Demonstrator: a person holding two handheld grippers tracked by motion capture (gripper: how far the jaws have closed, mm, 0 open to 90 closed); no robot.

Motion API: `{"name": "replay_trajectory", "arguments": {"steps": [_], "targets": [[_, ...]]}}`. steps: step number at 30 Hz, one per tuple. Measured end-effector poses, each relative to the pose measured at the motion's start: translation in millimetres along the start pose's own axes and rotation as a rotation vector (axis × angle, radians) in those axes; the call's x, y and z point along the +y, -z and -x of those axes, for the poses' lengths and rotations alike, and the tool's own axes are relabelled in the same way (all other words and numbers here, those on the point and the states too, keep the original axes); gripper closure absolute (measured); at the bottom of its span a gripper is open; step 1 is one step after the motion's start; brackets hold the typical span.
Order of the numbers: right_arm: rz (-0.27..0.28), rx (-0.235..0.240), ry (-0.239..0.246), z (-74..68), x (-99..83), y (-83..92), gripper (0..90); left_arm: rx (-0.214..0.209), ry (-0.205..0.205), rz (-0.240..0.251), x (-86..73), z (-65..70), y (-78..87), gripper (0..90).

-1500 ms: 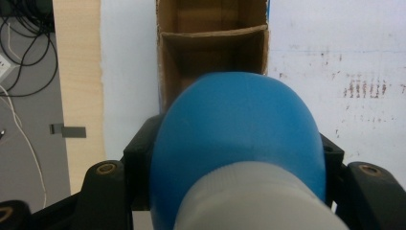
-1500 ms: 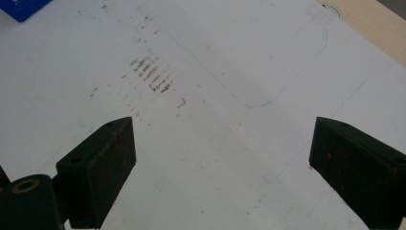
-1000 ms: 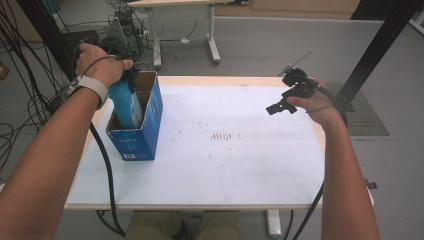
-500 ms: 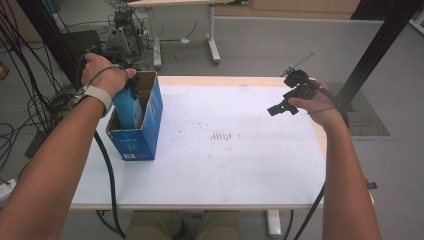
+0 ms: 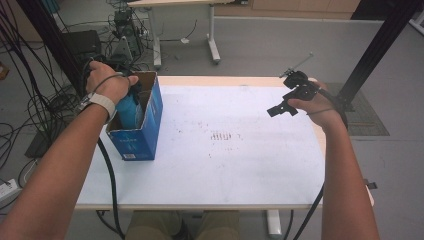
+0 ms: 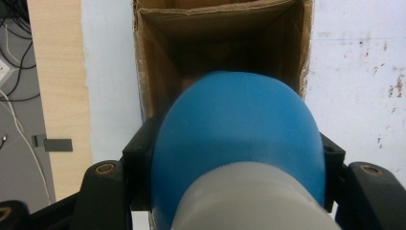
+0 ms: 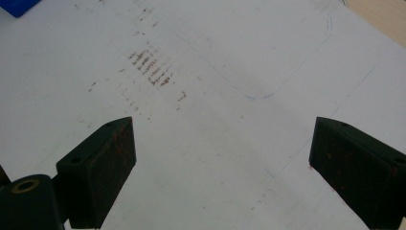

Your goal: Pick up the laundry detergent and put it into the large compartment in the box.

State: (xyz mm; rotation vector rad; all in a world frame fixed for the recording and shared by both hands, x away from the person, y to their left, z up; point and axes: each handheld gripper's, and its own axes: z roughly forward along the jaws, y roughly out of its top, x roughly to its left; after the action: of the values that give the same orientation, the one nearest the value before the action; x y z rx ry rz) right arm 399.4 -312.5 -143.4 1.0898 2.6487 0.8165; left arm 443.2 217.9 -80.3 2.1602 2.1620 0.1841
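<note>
the left gripper [image 6: 230, 191] pinches a bottle [image 6: 239, 153], its black jaws pressed against the smooth, rounded blue body on either side; a pale, matte grey-white cap or neck lies nearest the camera. the bottle's domed blue end points into the open box [image 6: 158, 57], a rectangular carton with raw brown corrugated inner walls and a slightly ragged top edge. in the high view the box [image 5: 137, 142] is glossy blue outside with small white print, standing upright near the table's left edge, and the bottle [image 5: 127, 110] sits partly inside its mouth, under the left hand [image 5: 107, 82], which wears a light wrist strap.

the right gripper [image 7: 225, 163] is spread wide with nothing between its jaws; the blocky black pads show rusty brown scuffs. it hangs above the table [image 5: 240, 170], a flat white sheet, stained with brownish speckles and faint pen lines, on a pale wood top.
</note>
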Motion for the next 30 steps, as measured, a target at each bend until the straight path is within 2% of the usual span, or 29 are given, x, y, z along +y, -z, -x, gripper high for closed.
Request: {"name": "replay_trajectory", "arguments": {"steps": [14,24,30], "targets": [[0.001,0.001,-0.008,1.7,-4.3,-0.5,8.5,0.011,-0.011,-0.011,0.1,5.3,-17.0,38.0],[0.000,0.002,-0.013,2.8,-6.9,-1.2,8.5,0.003,-0.015,-0.007,-1.4,5.6,-26.2,37.1],[0.001,0.002,-0.014,3.1,-7.6,-1.1,8.5,0.021,-0.022,0.005,-3.3,8.5,-29.6,37.2]]}}
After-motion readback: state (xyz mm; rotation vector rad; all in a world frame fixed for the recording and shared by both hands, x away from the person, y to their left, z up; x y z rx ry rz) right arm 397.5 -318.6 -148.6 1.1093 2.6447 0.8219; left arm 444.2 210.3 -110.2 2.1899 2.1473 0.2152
